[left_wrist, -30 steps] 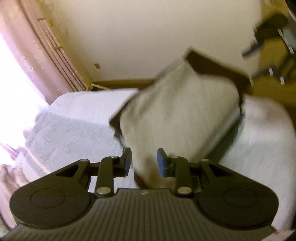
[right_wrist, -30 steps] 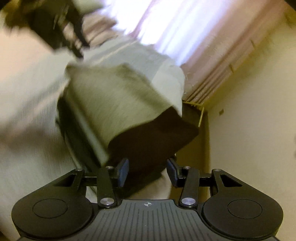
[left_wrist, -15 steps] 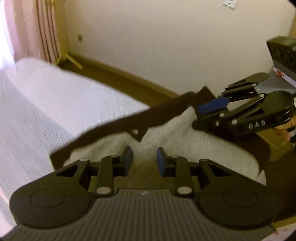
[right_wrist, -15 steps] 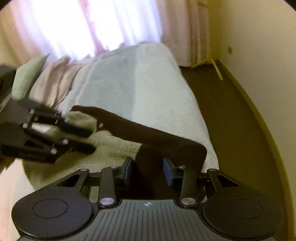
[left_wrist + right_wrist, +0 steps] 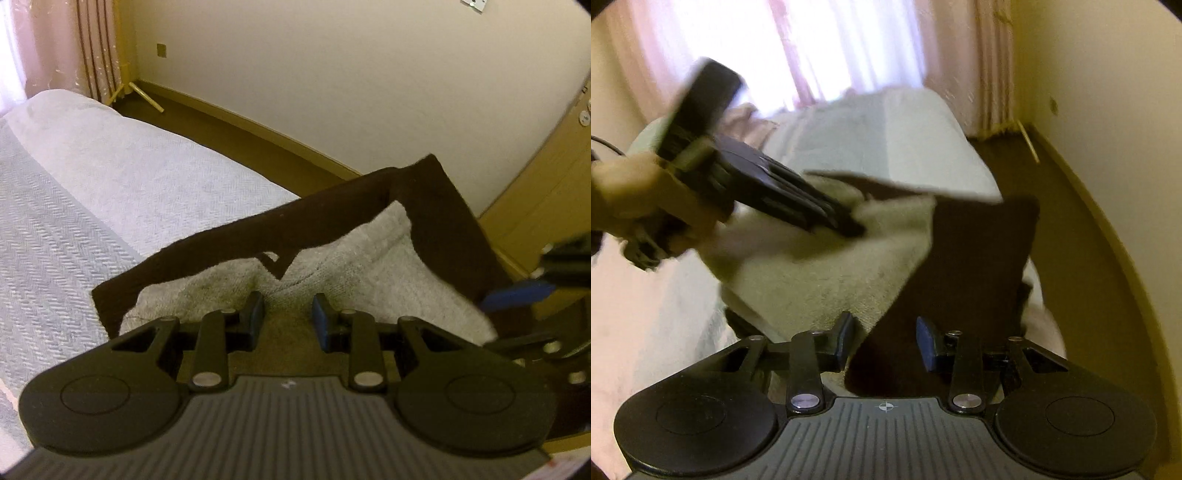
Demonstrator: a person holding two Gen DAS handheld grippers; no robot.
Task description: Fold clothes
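Observation:
A dark brown garment with a pale grey fleece lining (image 5: 369,258) lies folded near the corner of the bed (image 5: 110,184). My left gripper (image 5: 288,319) sits low over its near edge, and cloth fills the narrow gap between the fingers. In the right wrist view the garment (image 5: 849,266) spreads ahead, grey at left and brown at right. My right gripper (image 5: 885,341) grips where the two colours meet. A hand (image 5: 628,184) holds the left gripper (image 5: 846,225), blurred, with its tip on the fleece. The right gripper (image 5: 517,306) shows at the right edge of the left wrist view.
The white woven bedspread (image 5: 905,129) runs back to pillows (image 5: 746,118) and pink curtains (image 5: 92,48). A strip of dark floor (image 5: 258,147) separates the bed from the cream wall. A wooden cabinet (image 5: 546,184) stands at the right, and a thin wooden stick (image 5: 147,98) leans by the curtain.
A second ago the garment swung in the air in front of both grippers; it has come down onto the bed corner. Both grippers dropped with it, and the finger gaps stayed about the same.

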